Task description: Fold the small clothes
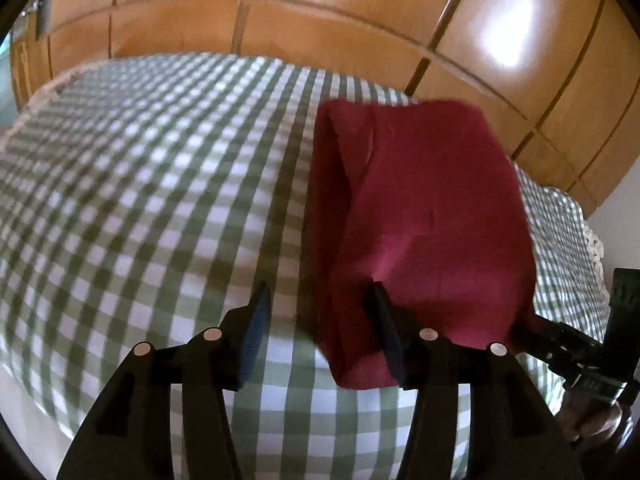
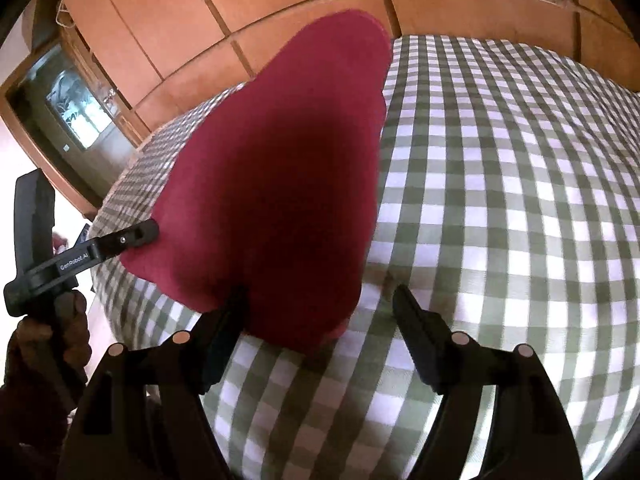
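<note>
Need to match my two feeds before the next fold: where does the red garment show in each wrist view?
Left wrist view: the red garment fills centre-right, its near edge at the left claw, whose right finger lies over it.
Right wrist view: it sits centre-left, reaching down to the right claw.
Shared landmark: the green checked bedcover beneath it, with the wooden wardrobe behind.

Red cloth (image 1: 424, 216) lies beside open left hand-held gripper (image 1: 320, 300)
</note>
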